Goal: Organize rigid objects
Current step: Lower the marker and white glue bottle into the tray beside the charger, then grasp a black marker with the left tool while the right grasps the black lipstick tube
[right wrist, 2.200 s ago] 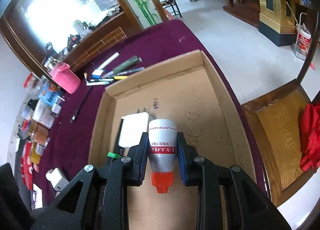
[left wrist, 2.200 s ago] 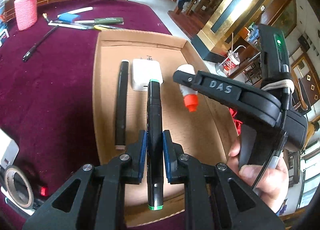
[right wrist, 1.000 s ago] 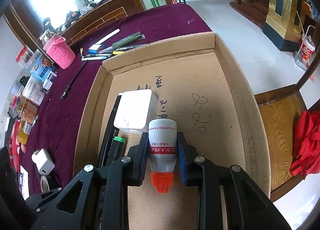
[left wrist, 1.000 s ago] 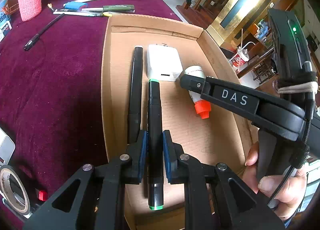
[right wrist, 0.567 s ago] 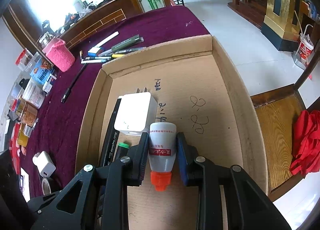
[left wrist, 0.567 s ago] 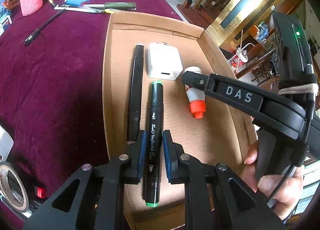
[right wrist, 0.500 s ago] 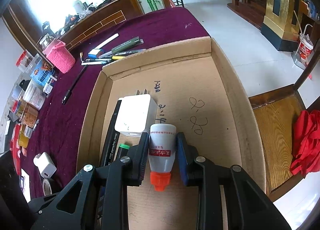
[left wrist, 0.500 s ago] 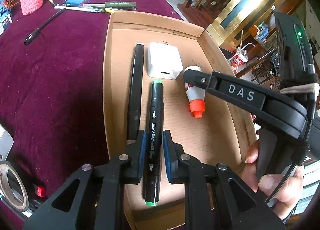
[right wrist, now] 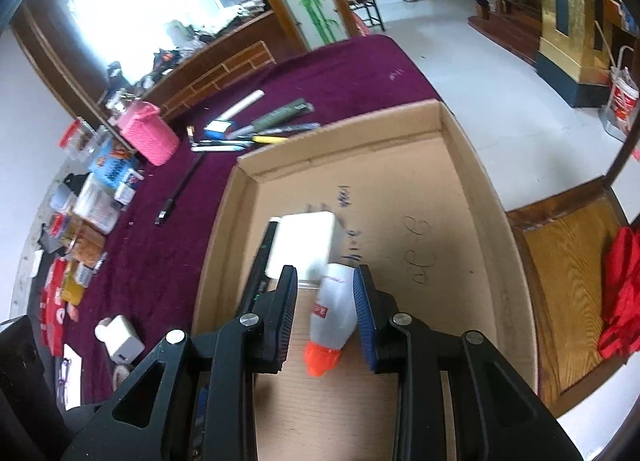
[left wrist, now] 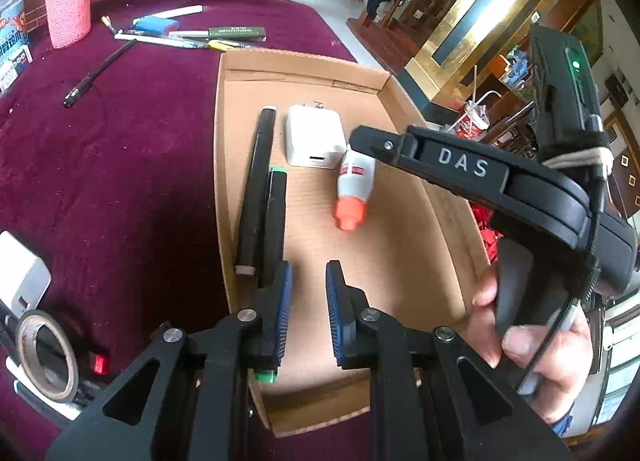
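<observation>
Jaws on left gripper stand apart w/ nothing between; green-capped marker lies just left of them, beside black pen in cardboard box. Right gripper also parted, glue bottle lying loose between pads, tilted, orange cap toward tool. White charger just ahead, touching bottle. Pens beyond box on maroon cloth.

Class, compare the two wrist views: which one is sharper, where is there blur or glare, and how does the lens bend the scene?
Left wrist view: sharp, evenly lit; cardboard box edges bow from fisheye distortion. Right wrist view: motion blur smears the white bottle and white charger; the bright window is blown out with glare; dark vignette rings both views.
</observation>
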### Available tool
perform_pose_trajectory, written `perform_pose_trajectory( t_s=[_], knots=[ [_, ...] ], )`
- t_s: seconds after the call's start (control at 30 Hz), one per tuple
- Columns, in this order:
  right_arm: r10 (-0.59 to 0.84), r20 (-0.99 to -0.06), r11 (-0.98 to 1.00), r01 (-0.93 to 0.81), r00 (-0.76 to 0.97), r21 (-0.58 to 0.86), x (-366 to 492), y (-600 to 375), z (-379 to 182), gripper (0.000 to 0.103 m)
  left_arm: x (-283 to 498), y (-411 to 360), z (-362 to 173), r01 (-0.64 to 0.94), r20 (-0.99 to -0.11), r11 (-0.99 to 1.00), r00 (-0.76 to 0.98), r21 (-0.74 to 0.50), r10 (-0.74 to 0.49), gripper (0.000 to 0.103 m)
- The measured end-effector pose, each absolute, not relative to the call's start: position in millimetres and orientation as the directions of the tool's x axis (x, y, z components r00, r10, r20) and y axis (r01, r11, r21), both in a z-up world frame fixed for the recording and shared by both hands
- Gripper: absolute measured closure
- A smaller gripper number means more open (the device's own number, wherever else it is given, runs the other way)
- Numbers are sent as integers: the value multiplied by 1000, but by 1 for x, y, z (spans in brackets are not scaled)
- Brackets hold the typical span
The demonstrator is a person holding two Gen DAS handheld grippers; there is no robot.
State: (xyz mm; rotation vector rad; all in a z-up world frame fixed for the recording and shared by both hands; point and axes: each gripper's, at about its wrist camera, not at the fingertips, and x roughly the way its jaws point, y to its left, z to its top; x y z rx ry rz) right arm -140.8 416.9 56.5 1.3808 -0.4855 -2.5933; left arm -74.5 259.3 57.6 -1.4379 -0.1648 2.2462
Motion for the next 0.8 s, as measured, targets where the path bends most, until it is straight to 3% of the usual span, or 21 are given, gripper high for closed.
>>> perform_pose_trajectory(
  t_s=[0.47,0.8],
  knots=[
    [-332,-743,-919,24,-581,392,-137,410,62,77,-54,172,91,-273,-791,-909,-454,-315,411,89],
    [-339,-742,-918,30,-578,396,-137,404,59,77,-102,43,70,25,-817,-948,-514,-318,261,89]
  ],
)
